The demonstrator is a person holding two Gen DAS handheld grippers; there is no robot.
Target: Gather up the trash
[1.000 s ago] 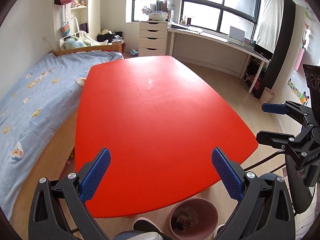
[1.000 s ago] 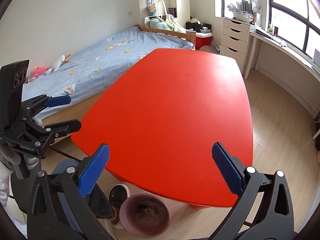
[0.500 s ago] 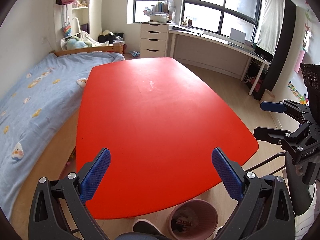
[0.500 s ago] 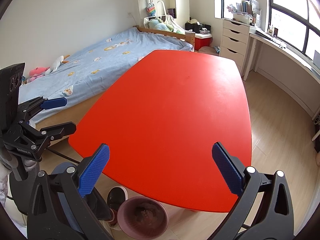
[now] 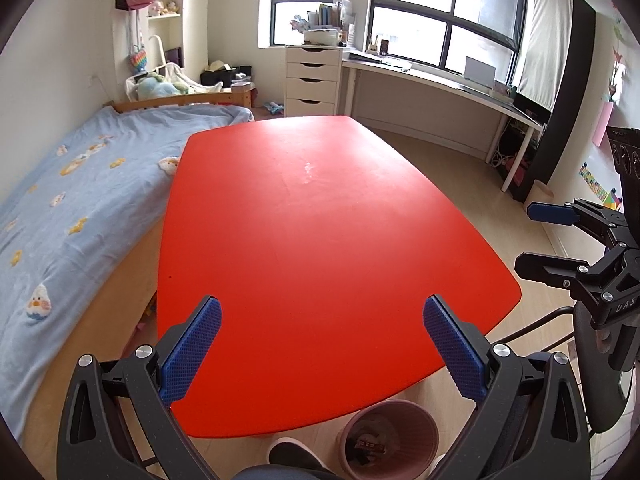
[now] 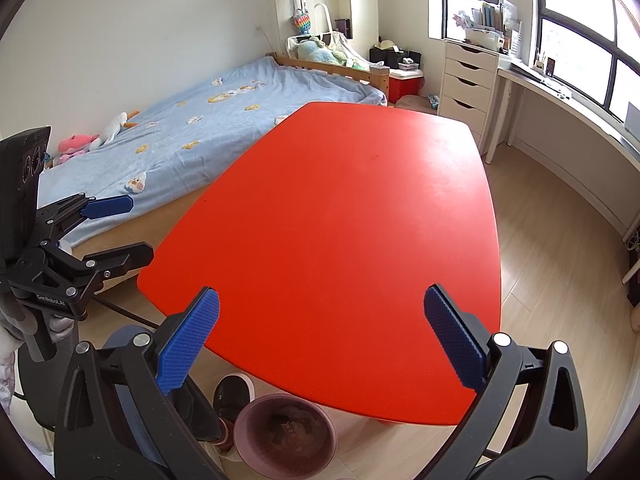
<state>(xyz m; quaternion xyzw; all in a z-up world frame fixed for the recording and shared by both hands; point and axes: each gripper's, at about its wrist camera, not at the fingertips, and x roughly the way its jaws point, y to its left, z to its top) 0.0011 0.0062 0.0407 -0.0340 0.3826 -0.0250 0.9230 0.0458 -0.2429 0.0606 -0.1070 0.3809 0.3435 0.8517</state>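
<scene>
Both views drifted slightly back since a second ago. Left gripper [image 5: 322, 344], right gripper [image 6: 320, 334] wide, empty. Table [image 5: 320, 220] bare; bin [image 6: 285, 436] holds trash. Collection likely done.

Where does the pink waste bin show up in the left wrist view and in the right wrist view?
Left wrist view: the pink waste bin sits at the bottom edge, right of centre, on the floor past the table's near edge.
Right wrist view: the bin sits at the bottom edge, left of centre, beside a shoe.
Shared landmark: the red table, which fills the middle of both views.
</scene>
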